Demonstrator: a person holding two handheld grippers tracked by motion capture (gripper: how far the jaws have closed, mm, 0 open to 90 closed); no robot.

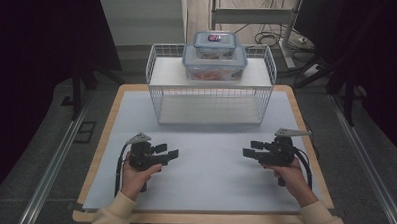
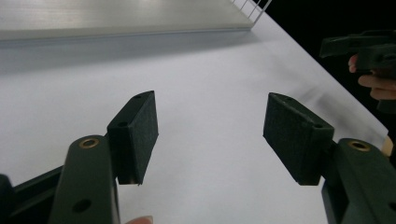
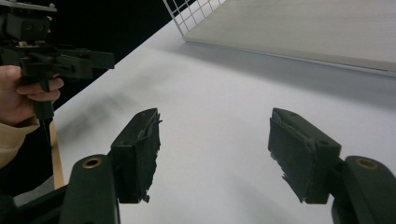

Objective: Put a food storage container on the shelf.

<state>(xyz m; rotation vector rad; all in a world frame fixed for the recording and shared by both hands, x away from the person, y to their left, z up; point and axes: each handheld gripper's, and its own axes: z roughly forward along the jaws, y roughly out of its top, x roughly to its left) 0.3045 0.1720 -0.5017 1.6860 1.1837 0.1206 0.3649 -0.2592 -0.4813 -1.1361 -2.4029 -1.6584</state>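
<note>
Both jaws spread, empty: left gripper [image 1: 171,153] lower left, right gripper [image 1: 251,149] lower right; stacked containers [image 1: 215,56] top centre, well apart.

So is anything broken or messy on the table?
Nothing is spilled. One thing looks worn: the black pads on the right gripper have ragged, frayed edges, unlike the smooth pads on the left gripper. The two clear plastic lidded boxes sit neatly stacked on the white wire rack.
</note>
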